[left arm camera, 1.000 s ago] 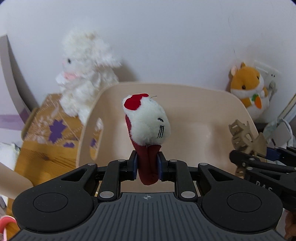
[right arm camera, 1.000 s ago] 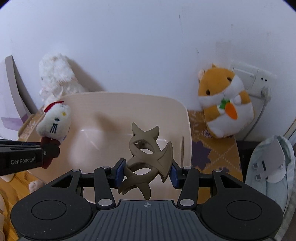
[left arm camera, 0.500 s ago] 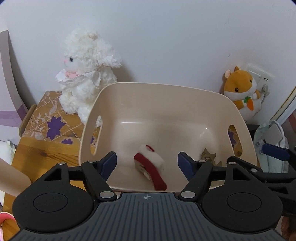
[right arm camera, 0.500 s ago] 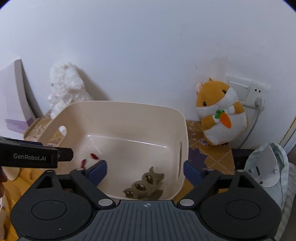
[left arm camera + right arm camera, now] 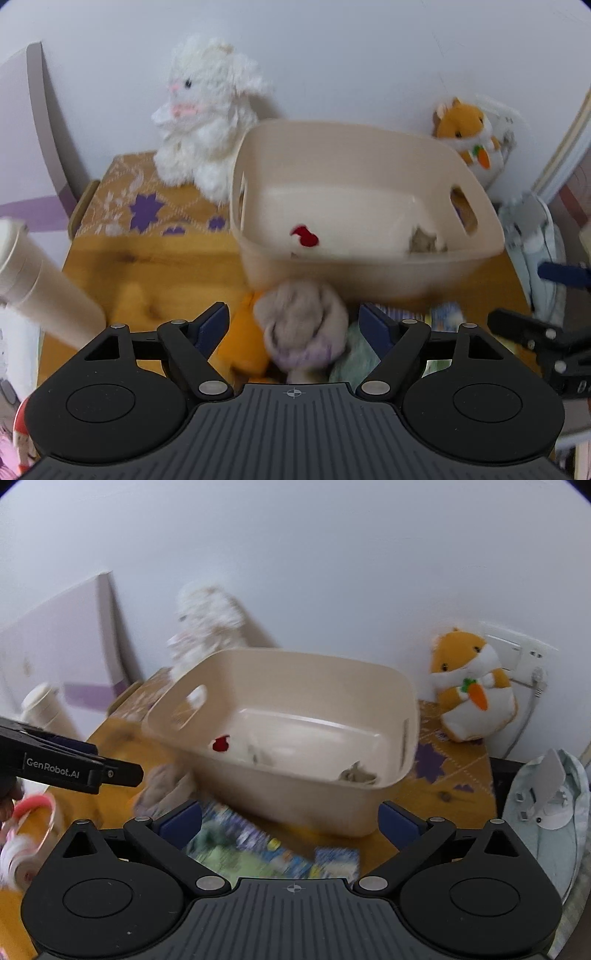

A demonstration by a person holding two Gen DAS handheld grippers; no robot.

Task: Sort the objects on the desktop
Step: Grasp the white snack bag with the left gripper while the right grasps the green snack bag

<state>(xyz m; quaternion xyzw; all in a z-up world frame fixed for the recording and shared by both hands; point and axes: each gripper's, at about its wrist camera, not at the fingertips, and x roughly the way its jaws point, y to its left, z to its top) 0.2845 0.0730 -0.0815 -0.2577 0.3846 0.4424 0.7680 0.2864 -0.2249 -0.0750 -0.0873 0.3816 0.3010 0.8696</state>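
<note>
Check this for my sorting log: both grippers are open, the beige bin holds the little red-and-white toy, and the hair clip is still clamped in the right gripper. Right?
Not quite. The hair clip is not in the right gripper, which is open and empty; it lies in the beige bin, as the right wrist view shows. The rest holds: the left gripper is open too, and the red-and-white toy is in the bin.

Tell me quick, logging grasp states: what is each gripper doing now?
Left gripper: open, holding nothing.
Right gripper: open, holding nothing.
</note>
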